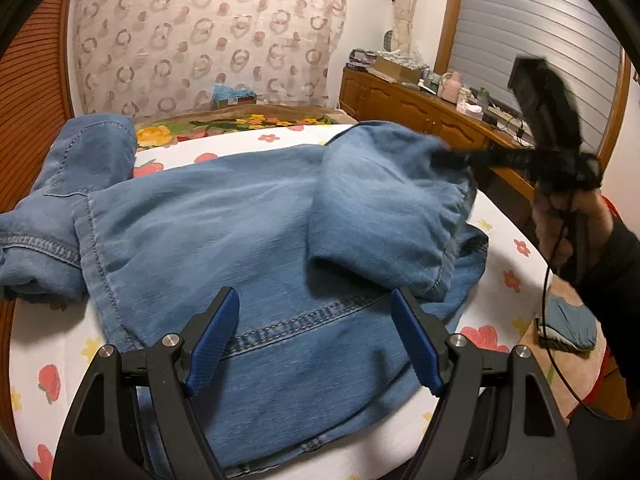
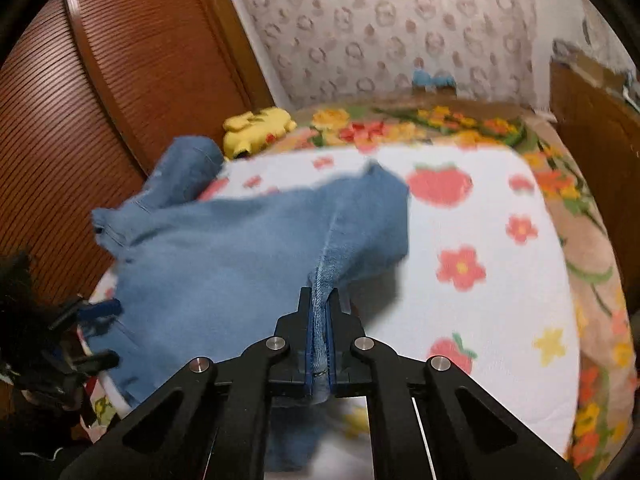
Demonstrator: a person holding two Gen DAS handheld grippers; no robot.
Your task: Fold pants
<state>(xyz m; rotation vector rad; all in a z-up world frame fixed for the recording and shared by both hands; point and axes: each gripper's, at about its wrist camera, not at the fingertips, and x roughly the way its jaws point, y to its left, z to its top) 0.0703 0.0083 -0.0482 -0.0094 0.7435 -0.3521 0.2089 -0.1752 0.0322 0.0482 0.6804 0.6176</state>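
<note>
Bedroom, flower-print bed point(image 1: 504, 264). Pants point(image 1: 240, 220) spread on it; right tool point(image 2: 320, 312) pinches seam, left tool point(image 1: 316, 320) spread above hem.

Item: pants point(image 1: 208, 216) — blue denim, pale stitched seams.
Pose: spread mostly flat across the flowered bed cover; left end bunched.
Right end: lifted and doubled over the flat part, its seamed edge raised clear of the cover.
</note>
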